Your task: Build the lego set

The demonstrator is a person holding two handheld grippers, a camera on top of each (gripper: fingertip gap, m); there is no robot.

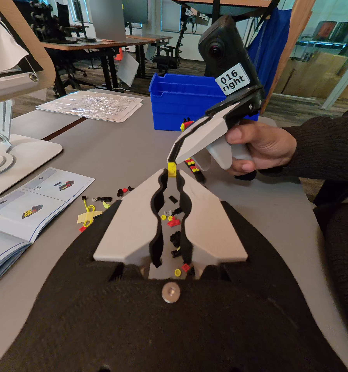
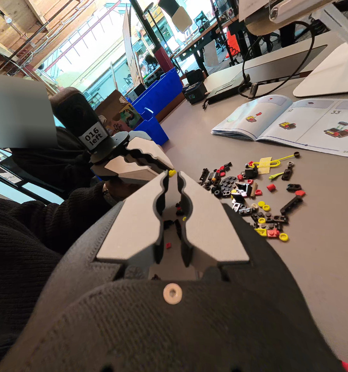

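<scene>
- On the grey table, far left, a white stand base is sitting, with the open instruction booklet lying just in front of it.
- Beside the booklet, loose red, black and yellow lego pieces are lying scattered, a yellow string piece among them.
- At centre, the left gripper is pinching a small yellow lego brick at its fingertips, jaws narrow, above the table.
- Right gripper is meeting the same yellow brick from above, tips nearly closed and touching it; firm grip cannot be told.
- Behind them, a blue plastic bin is standing on the table.
- At right, a hand in a dark sleeve is holding the right gripper's handle.
</scene>
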